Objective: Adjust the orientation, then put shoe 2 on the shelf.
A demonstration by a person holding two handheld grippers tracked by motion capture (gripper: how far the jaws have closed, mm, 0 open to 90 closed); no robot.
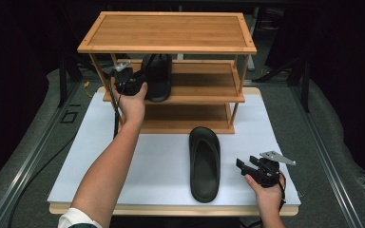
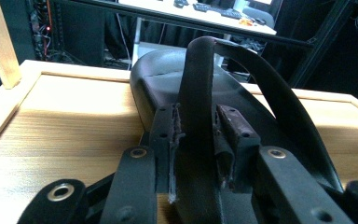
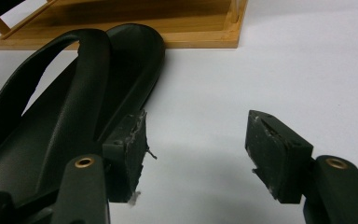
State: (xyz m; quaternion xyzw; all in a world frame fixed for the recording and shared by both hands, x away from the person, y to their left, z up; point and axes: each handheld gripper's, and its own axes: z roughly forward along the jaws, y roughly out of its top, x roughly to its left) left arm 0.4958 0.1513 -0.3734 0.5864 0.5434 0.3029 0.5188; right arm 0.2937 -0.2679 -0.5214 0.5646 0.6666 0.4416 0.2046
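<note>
A black slipper lies on the middle shelf of a wooden rack. My left gripper reaches in from its left. In the left gripper view the slipper's strap runs between the jaws of my left gripper; the pads stand close on either side of it without pressing, so the gripper is open. A second black slipper lies flat on the white table top. My right gripper rests just to its right, open and holding nothing; in the right gripper view that slipper lies beside the left jaw.
The rack has three wooden levels; its bottom shelf and top board are bare. A white sheet covers the table, with its front edge near my forearms. Dark floor and metal rails flank the table. A cable hangs from the left gripper.
</note>
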